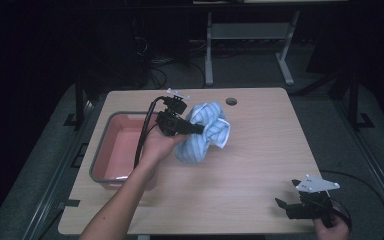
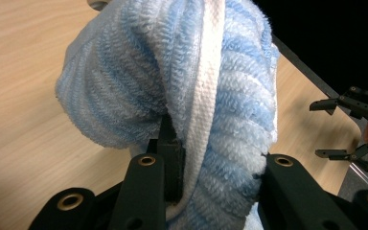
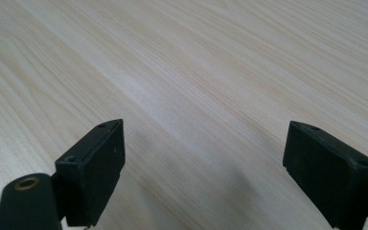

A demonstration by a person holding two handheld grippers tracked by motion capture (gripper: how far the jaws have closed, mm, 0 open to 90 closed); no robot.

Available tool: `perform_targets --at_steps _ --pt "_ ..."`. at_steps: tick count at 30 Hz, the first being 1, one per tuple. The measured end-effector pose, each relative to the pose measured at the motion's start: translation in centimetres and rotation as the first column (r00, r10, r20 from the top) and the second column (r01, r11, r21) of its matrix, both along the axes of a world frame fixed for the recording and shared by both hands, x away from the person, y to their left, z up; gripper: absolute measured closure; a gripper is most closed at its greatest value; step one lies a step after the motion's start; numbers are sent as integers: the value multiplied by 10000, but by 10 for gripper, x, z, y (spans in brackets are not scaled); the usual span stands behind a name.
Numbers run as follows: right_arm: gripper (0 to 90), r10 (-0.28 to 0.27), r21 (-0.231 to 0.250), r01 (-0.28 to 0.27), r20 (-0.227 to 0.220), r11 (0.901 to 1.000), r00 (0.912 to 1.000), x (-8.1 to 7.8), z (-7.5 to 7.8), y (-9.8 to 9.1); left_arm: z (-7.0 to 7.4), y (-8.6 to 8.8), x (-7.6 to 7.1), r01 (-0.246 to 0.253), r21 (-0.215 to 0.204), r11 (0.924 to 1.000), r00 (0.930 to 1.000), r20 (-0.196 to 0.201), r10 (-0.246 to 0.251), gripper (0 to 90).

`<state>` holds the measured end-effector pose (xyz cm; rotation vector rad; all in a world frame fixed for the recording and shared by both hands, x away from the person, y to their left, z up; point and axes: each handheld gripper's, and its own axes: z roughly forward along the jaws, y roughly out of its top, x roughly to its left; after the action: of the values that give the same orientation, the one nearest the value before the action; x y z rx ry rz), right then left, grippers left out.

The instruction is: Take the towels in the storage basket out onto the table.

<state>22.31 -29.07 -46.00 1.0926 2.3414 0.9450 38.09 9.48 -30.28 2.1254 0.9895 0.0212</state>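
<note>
Your left gripper [image 1: 192, 128] fingers clamp the blue-and-white striped terry towel [image 1: 207, 131] beside the red plastic tub [image 1: 111, 145]; something white lies inside. Right gripper [image 1: 286, 205] fingers open over the desk [image 1: 260, 150].

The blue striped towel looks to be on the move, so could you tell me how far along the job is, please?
Done: the left tool is shut on the blue striped towel, bunched between its jaws. In hand: the towel hangs in a crumpled bundle over the wooden table, just right of the pink tub. Left: it is not yet in the tub, probably its destination. The right tool rests open at the table's near right corner, holding nothing.
</note>
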Motion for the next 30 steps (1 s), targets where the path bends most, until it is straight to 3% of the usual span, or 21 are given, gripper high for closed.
perform_targets --at_steps 18,25,30 --pt "139 141 -12 -140 82 9999 9999 0 1 2 -40 -39 11 223 919 9955 9986 -504 -177 698" --pt "139 43 112 -43 50 9999 10000 -1 1 2 -51 -51 12 114 903 9959 9976 -684 -53 697" --pt "139 36 90 -36 66 10000 10000 -1 2 1 -63 -62 14 265 1182 9926 9964 -836 -166 695"
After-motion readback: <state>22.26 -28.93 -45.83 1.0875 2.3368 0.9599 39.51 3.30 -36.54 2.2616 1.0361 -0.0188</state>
